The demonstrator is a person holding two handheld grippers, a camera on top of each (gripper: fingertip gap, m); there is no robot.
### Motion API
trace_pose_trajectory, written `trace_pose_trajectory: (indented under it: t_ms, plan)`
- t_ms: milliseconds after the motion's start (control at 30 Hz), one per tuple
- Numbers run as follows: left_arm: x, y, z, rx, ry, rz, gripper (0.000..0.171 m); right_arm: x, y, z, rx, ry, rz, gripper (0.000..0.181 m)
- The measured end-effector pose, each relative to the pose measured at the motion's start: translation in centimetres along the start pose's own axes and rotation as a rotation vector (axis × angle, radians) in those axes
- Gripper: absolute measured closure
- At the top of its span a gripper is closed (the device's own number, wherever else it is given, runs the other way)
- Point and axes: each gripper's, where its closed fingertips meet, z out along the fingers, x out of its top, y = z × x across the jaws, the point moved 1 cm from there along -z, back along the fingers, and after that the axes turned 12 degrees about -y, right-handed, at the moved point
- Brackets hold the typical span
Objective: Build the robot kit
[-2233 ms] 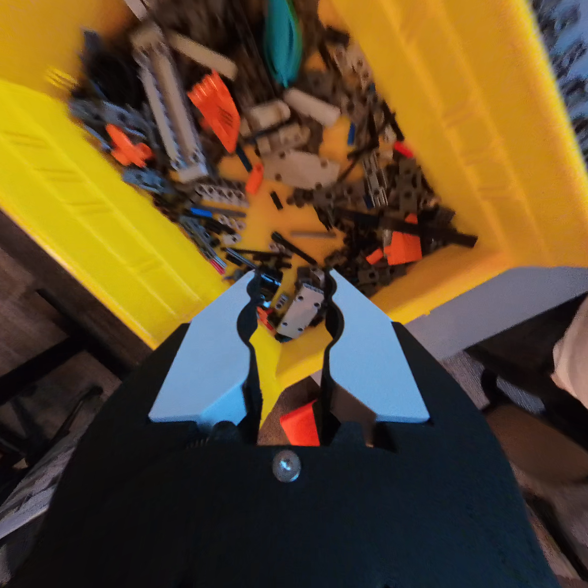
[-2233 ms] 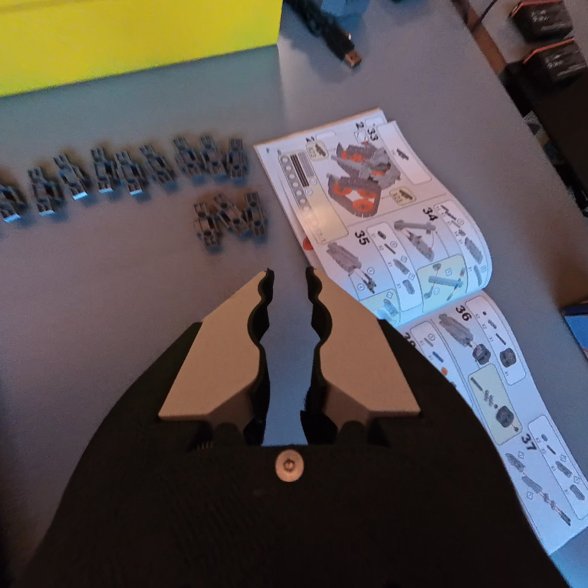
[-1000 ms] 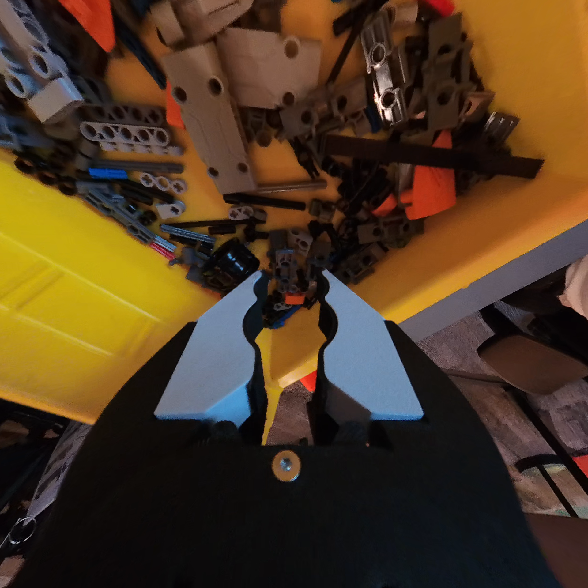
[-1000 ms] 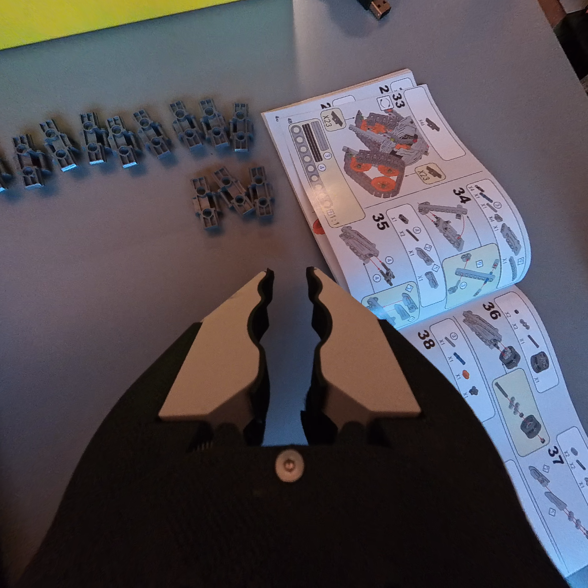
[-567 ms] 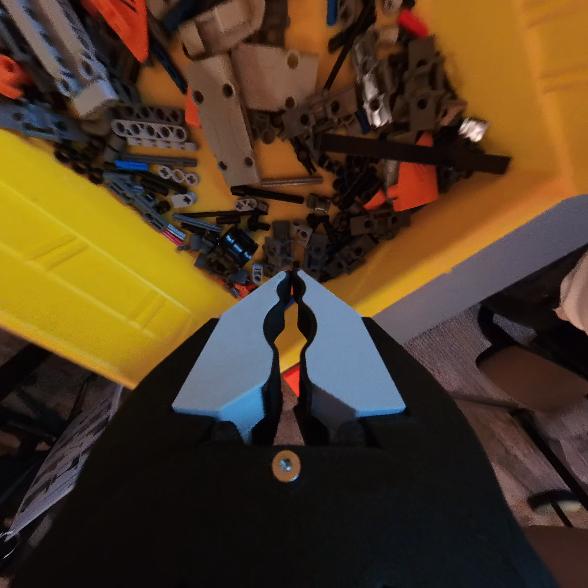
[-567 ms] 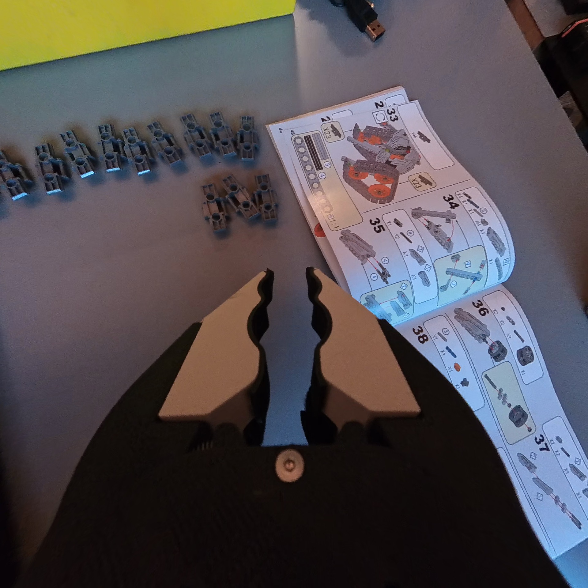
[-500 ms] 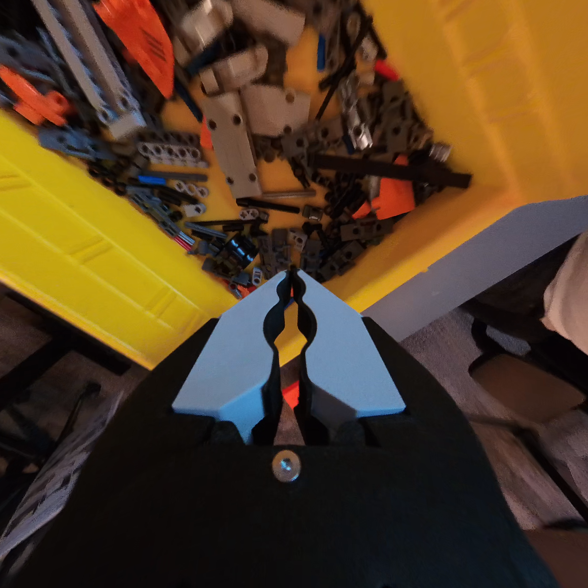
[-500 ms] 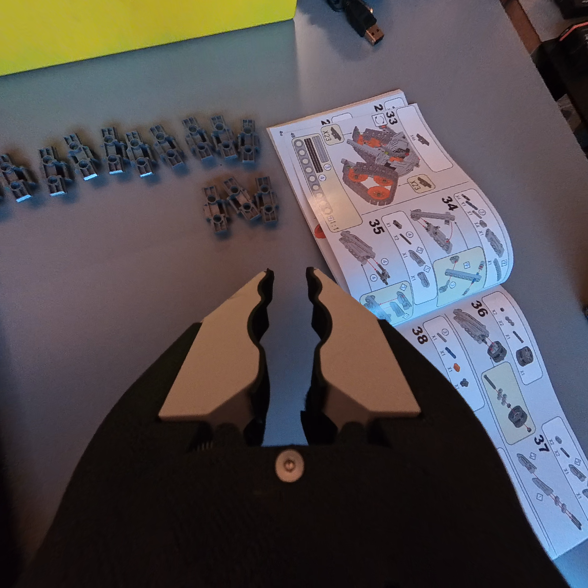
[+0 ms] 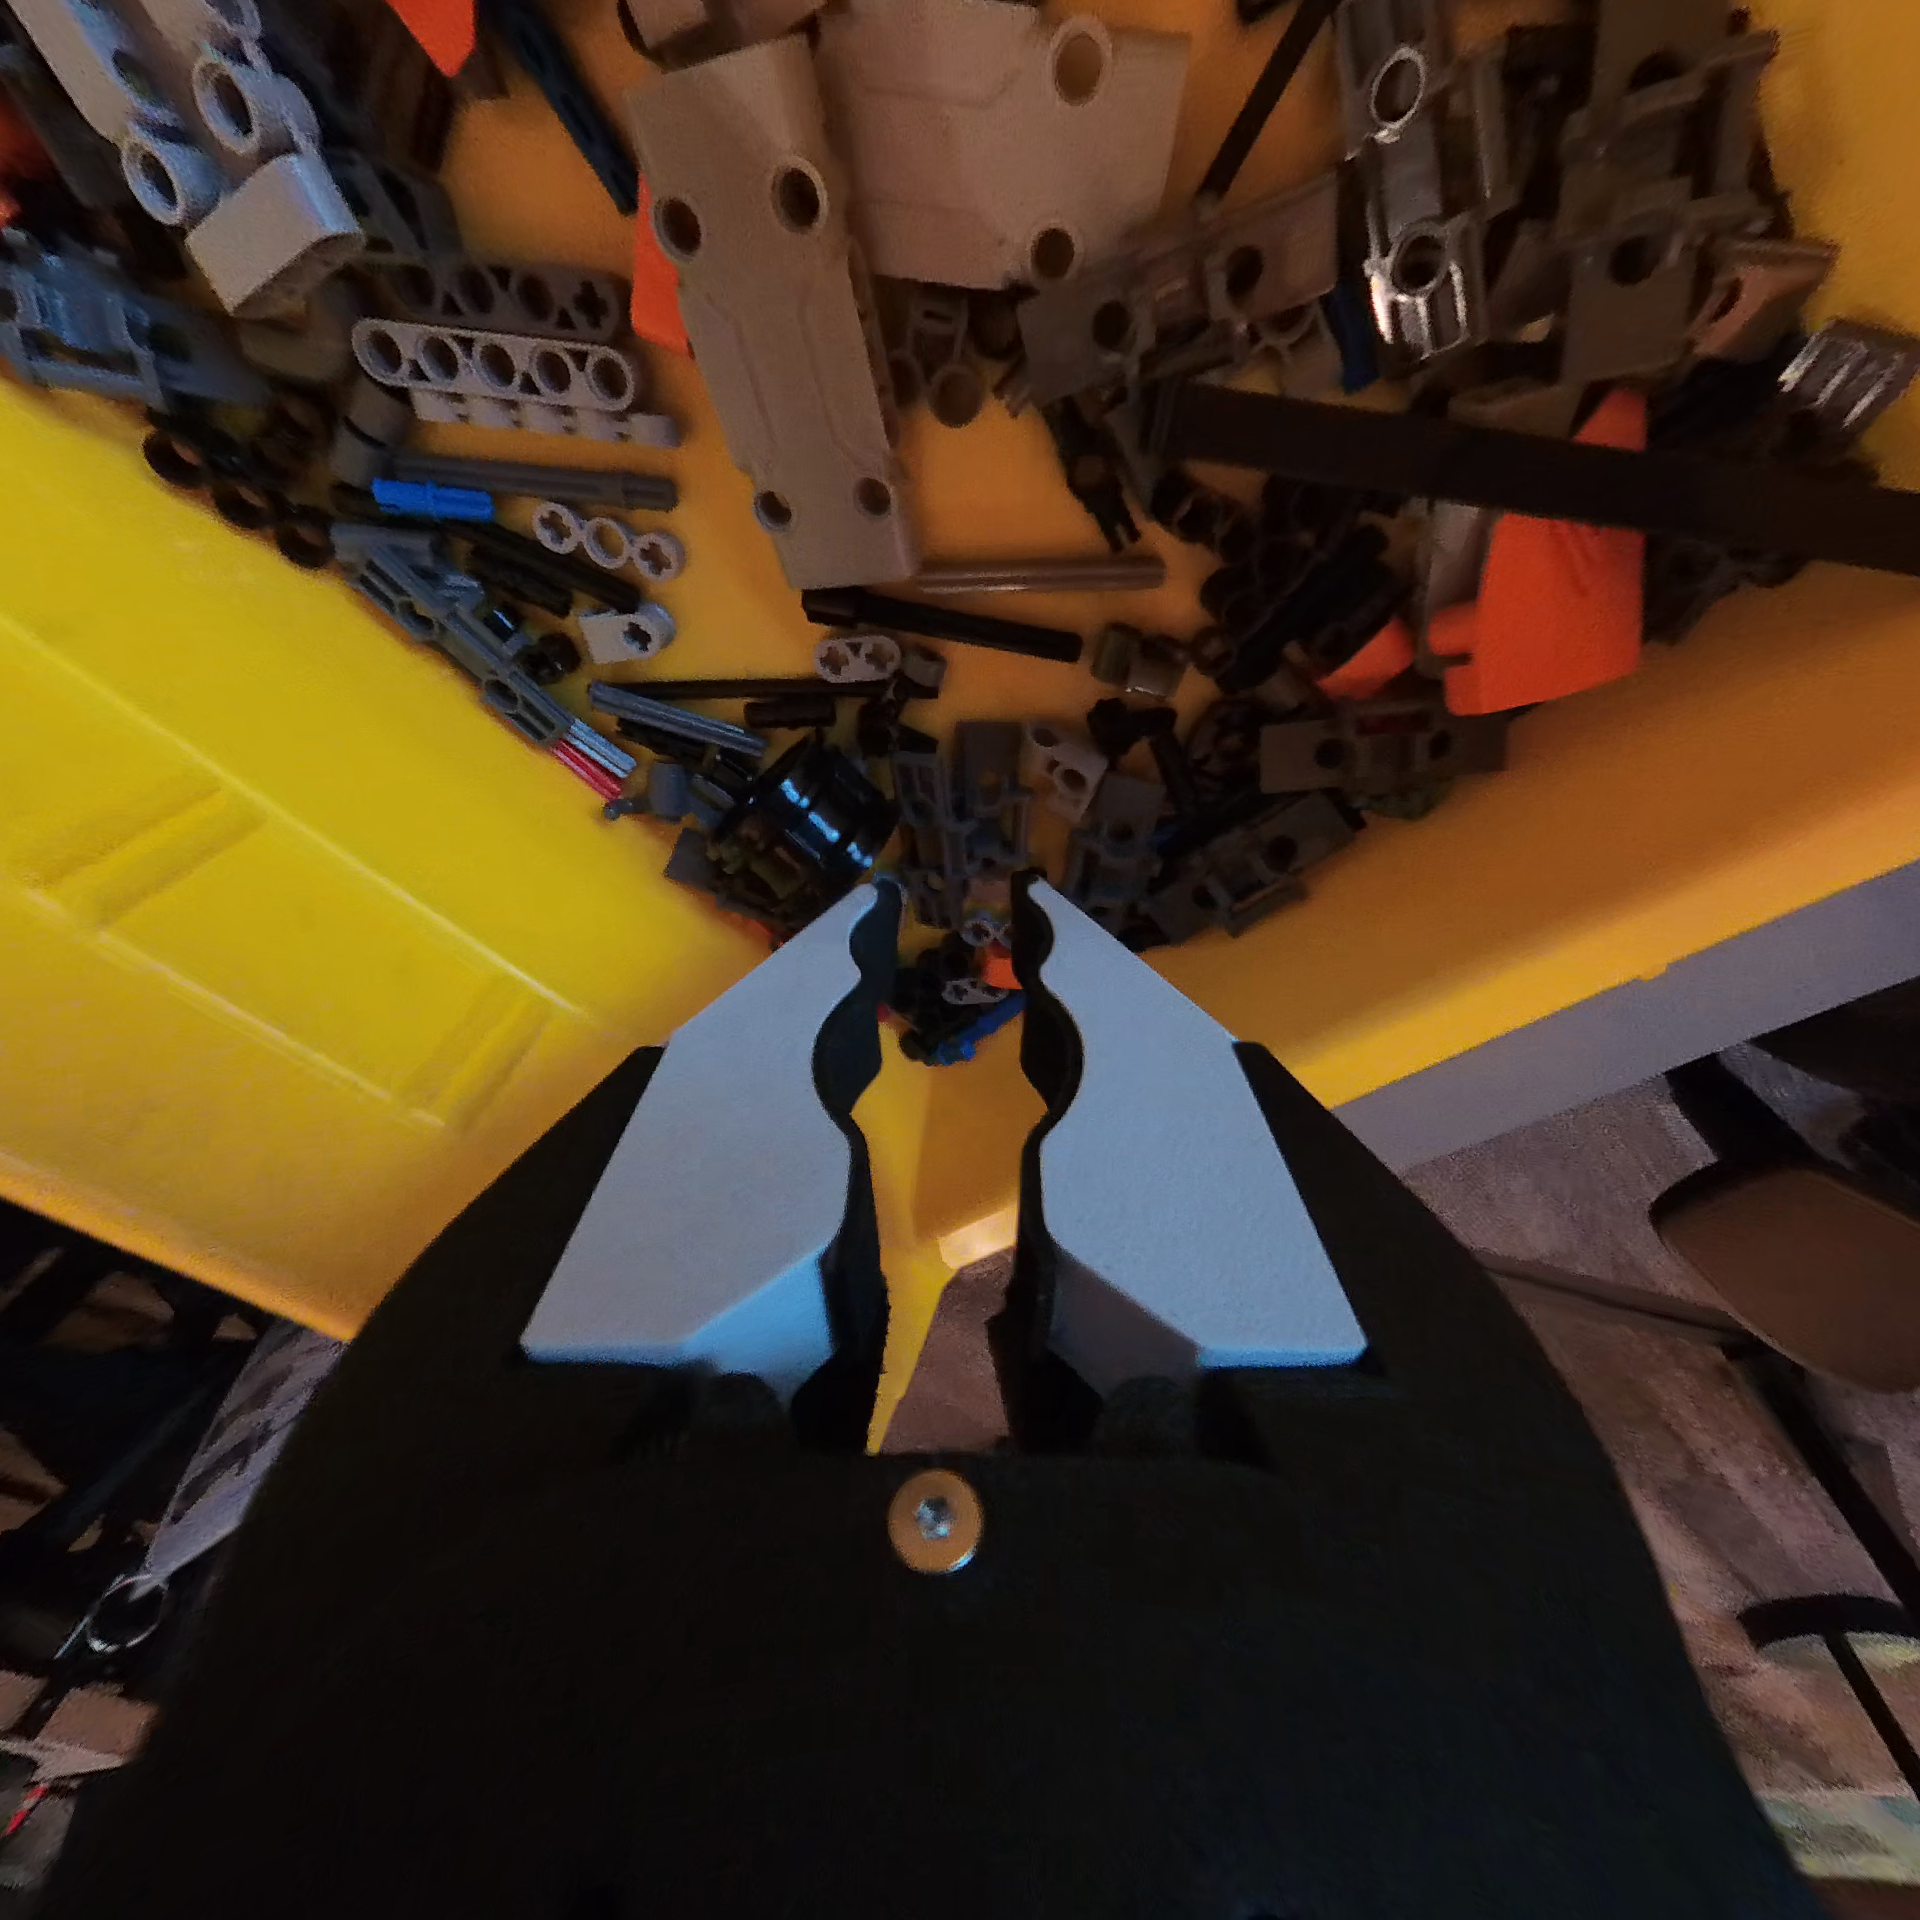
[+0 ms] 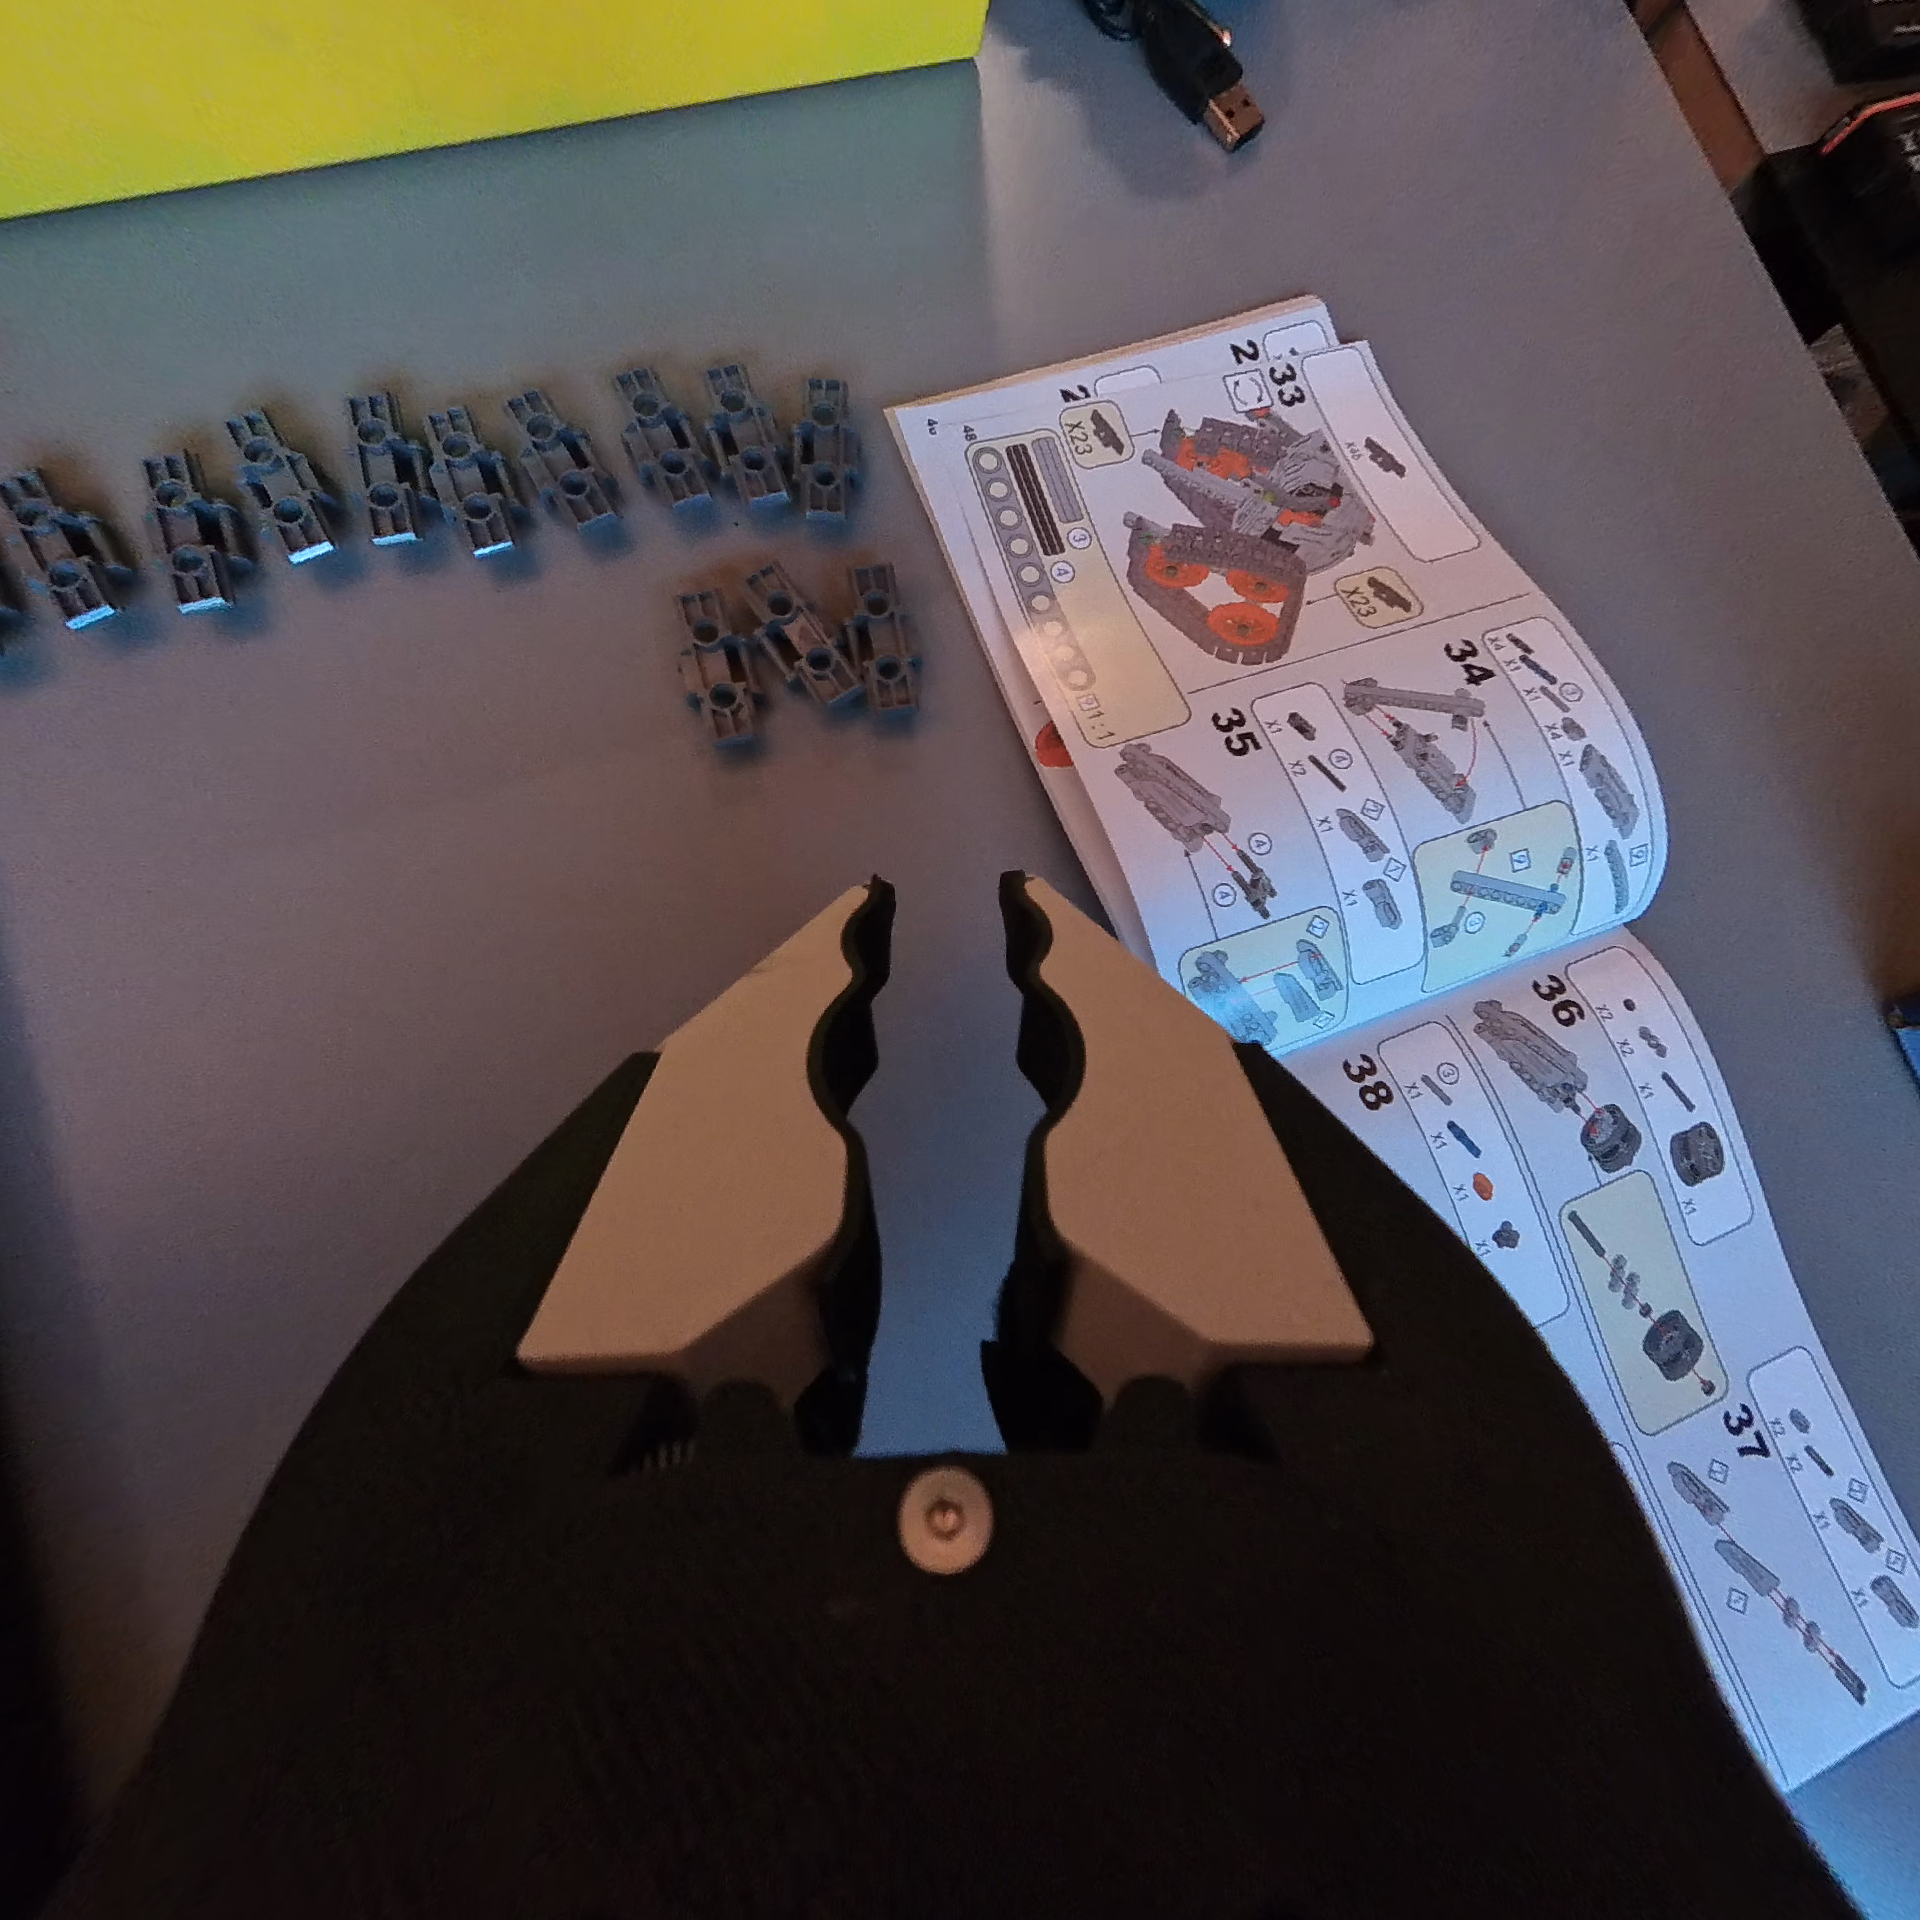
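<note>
The left gripper [image 9: 954, 885] is seen over a corner of a yellow bin [image 9: 260, 935], its jaws parted by a narrow gap with nothing gripped between them. Loose building parts are heaped in the bin. A glossy black wheel hub [image 9: 821, 810] lies at about 10 o'clock from the fingertips, just beside them, and a small cluster of dark grey connectors [image 9: 966, 821] sits at 12 o'clock, close to the tips. Whether the tips touch any part cannot be told. A long pale grey panel [image 9: 769, 343] lies farther off at 11 o'clock, and an orange curved piece [image 9: 1548, 613] at 2 o'clock.

The right gripper [image 10: 940, 888] is held above a grey table [image 10: 364, 935], its jaws likewise narrowly apart and empty. A long row of grey track links [image 10: 478, 478] is laid out at 10 to 11 o'clock, well apart from the tips, with a short group of three links [image 10: 800, 649] at 11 o'clock, nearer. An open instruction booklet [image 10: 1403, 831] lies at 2 o'clock, its edge just beside the right finger. A USB plug [image 10: 1216, 94] is seen at 1 o'clock, far off
</note>
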Motion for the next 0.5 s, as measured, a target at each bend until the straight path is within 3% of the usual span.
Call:
trace_pose_trajectory:
  t_ms: [233,500]
  plan:
    - [-0.2,-0.4,0.7,0.030,-0.020,0.023,0.164,-0.1,-0.1,0.0,0.002,-0.005,-0.007,0.160]
    - [-0.7,-0.5,-2.7,0.051,0.087,-0.001,0.164,-0.2,0.0,0.1,0.009,-0.010,-0.003,0.160]
